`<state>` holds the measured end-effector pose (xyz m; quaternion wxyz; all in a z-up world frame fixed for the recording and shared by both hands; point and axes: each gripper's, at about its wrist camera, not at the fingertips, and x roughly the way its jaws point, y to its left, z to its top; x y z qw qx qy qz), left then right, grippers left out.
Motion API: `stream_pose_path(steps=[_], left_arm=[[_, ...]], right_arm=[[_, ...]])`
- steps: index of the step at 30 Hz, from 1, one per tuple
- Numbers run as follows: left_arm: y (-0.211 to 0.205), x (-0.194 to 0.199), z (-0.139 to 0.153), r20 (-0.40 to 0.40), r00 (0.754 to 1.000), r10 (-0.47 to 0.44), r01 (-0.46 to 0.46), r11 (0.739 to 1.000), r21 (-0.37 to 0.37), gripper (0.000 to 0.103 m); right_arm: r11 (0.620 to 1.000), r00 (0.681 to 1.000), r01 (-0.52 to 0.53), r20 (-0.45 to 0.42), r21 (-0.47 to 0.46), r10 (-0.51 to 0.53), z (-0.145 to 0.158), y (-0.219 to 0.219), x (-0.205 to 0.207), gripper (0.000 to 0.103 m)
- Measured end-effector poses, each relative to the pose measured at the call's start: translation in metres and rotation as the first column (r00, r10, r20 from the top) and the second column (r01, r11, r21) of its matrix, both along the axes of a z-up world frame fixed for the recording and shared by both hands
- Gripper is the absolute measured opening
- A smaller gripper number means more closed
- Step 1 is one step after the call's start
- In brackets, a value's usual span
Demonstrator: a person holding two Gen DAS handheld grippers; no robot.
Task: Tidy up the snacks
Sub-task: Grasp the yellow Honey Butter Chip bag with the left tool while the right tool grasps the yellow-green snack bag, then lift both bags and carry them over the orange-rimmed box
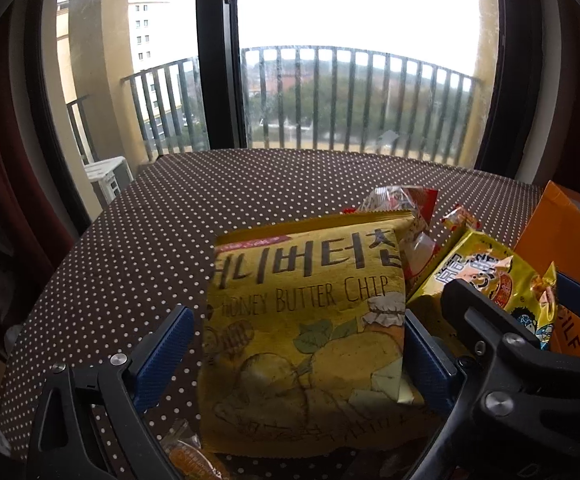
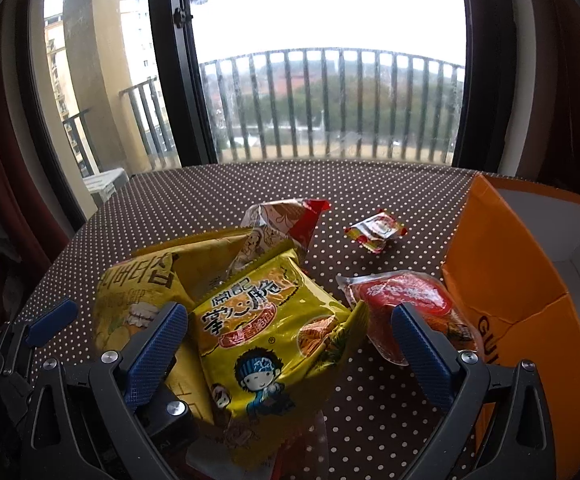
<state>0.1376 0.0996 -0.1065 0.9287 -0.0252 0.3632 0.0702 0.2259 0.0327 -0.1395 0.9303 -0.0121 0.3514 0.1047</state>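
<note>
Black tongs (image 1: pixel 294 344), ribbed blue pads (image 2: pixel 158 354)

Orange box (image 2: pixel 502 280) cut off right; noodle packet (image 2: pixel 274 344) hides chip bag (image 2: pixel 138 300) partly.

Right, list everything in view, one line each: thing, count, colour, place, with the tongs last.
Honey Butter Chip bag: one, yellow, between the left tongs' pads.
Cartoon-boy crinkly snack packet: one, yellow, between the right tongs' pads.
Clear-and-red patterned wrapper: one, behind the yellow bags.
Red vacuum pouch: one, red, beside the box.
Small red-and-white sachet: one, alone on the far cloth.
Open cardboard box: one, orange outside, white inside, right edge.
Polka-dot tablecloth: one, brown with white dots.
Balcony railing: dark, outside the window.
Left tongs: blue pads, open.
Right tongs: blue pads, open.
</note>
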Motion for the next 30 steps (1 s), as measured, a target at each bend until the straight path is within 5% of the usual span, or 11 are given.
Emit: stream_pose_path(steps=[6,12,30], left_arm=[[-0.001,0.004,-0.011,-0.04,0.999,-0.019,0.019,1.0,-0.002,0.089],[-0.002,0.003,-0.014,-0.041,0.999,-0.027,0.027,1.0,-0.003,0.07],[-0.01,-0.015,0.018,0.04,0.999,-0.015,0.015,1.0,-0.01,0.066]], right_arm=[[1.0,0.998,-0.004,-0.066,0.015,0.005,-0.016,0.001,0.009,0.102],[0.998,0.995,-0.032,-0.091,0.06,0.037,-0.021,0.004,0.009,0.077],[0.996,0.998,-0.061,0.0,0.071,0.061,0.007,0.0,-0.008,0.068]])
